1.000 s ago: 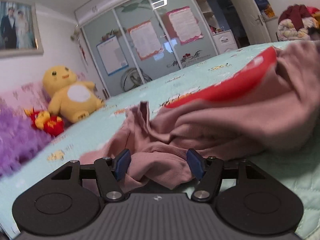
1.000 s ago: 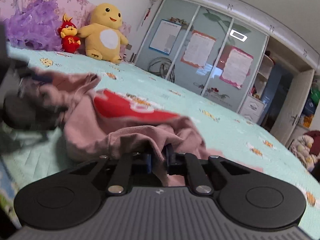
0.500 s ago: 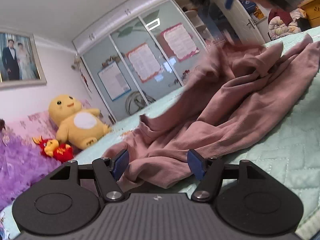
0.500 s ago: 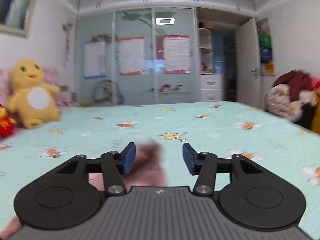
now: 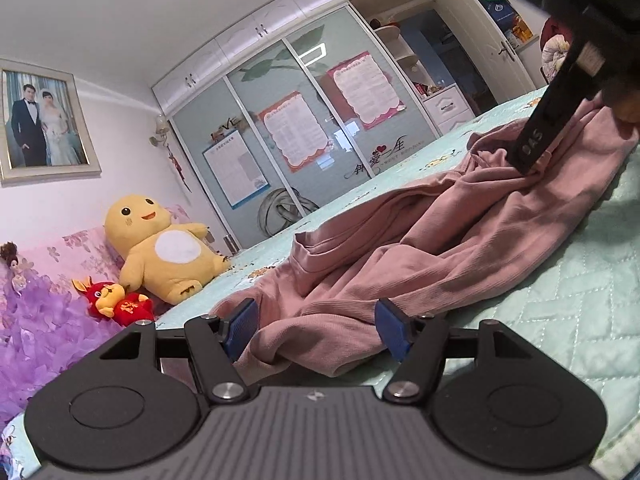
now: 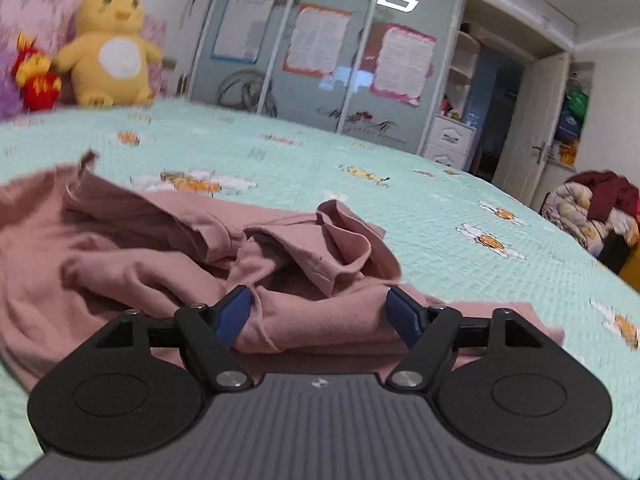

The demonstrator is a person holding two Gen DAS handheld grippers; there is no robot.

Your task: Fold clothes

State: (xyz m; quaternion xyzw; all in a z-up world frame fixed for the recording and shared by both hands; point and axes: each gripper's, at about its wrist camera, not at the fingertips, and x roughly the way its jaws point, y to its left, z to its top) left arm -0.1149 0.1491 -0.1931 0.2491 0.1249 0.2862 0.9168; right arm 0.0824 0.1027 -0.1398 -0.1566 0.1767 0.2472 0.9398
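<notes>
Lying crumpled on the mint-green quilted bed (image 5: 568,320), the pink garment (image 5: 440,240) stretches from just ahead of the left gripper (image 5: 316,330) off to its upper right, where the other gripper's dark body presses down into the cloth. The left gripper is released — its blue pads (image 5: 240,326) stand wide apart, with a rumpled edge of the fabric lying loose between them and nothing pinched.

In the right wrist view the right gripper (image 6: 318,314) is released as well, its blue pads (image 6: 232,314) spread wide over a bunched fold of the same garment (image 6: 200,256); the cloth sits between and beneath them but is not clamped. Most of the garment spreads to the left of this gripper, with a cuffed end (image 6: 344,236) rising just ahead of it.

Far beyond both grippers a yellow plush toy (image 5: 160,248) and a small red one (image 5: 112,296) sit at the head of the bed, before a wardrobe with glass sliding doors (image 6: 320,60).
</notes>
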